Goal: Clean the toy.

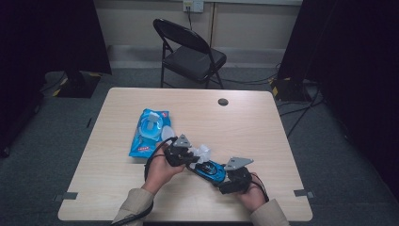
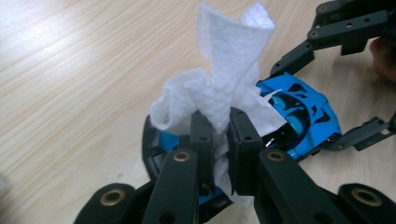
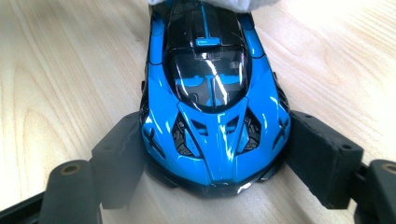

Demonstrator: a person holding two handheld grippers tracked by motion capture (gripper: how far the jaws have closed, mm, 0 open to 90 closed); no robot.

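Note:
A blue and black toy car [image 3: 212, 107] lies on the wooden table [image 1: 254, 127], near its front edge. My right gripper [image 3: 219, 156] is shut on the car, one pad pressed on each side of its end. In the high view the car [image 1: 211, 169] sits between the right gripper [image 1: 225, 176] and the left gripper [image 1: 190, 157]. My left gripper [image 2: 222, 126] is shut on a crumpled white wipe [image 2: 224, 84], which rests against the far end of the car [image 2: 299, 116]. The wipe's edge [image 3: 219, 3] covers that end.
A blue pack of wet wipes [image 1: 149, 132] lies left of centre on the table, behind the left hand. A round cable hole [image 1: 223, 101] is near the far edge. A black folding chair [image 1: 190, 52] stands beyond the table.

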